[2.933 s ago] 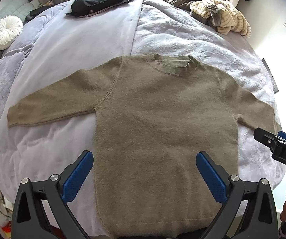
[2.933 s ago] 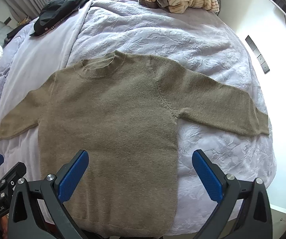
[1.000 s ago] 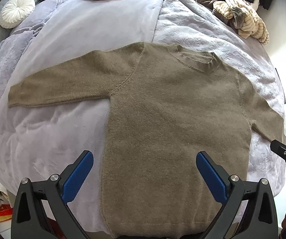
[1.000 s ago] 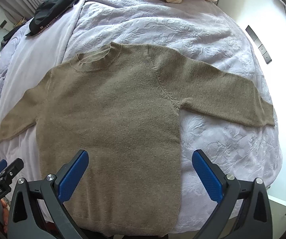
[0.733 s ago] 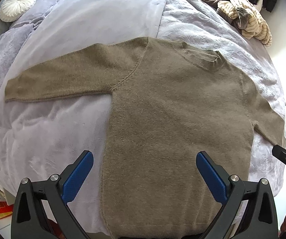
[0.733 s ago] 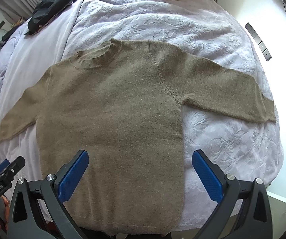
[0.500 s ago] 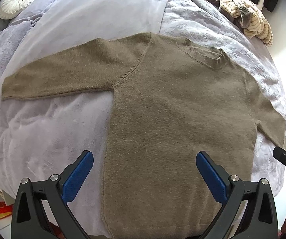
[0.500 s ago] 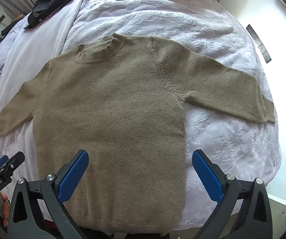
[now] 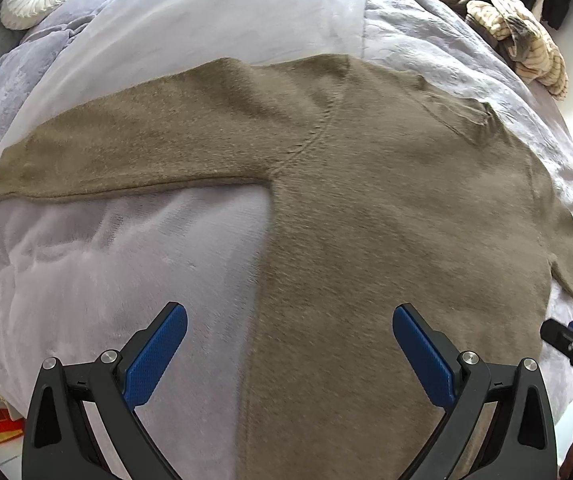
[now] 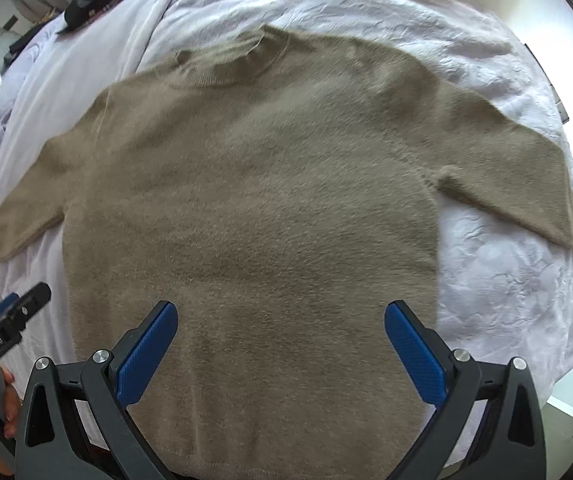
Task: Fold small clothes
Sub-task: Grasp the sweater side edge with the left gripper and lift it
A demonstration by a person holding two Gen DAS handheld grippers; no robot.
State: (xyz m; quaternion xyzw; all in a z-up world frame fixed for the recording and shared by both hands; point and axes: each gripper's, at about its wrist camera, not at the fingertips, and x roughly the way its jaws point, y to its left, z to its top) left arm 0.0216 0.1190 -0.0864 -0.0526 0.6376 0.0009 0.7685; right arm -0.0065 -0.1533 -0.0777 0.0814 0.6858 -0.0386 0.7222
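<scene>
Both grippers, left [image 9: 289,354] and right [image 10: 280,350], we hold wide open and empty over the sweater [image 10: 254,216], spread flat mid-bed [image 9: 98,264] for folding; hem probably nearest the edge.

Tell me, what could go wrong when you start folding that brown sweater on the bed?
1. The sweater is thick and fuzzy, so the left gripper or right gripper might pinch only the top layer.
2. The soft, wrinkly bedspread could get grabbed too.
3. The right sleeve lies near the bed's edge and may slide off.
</scene>
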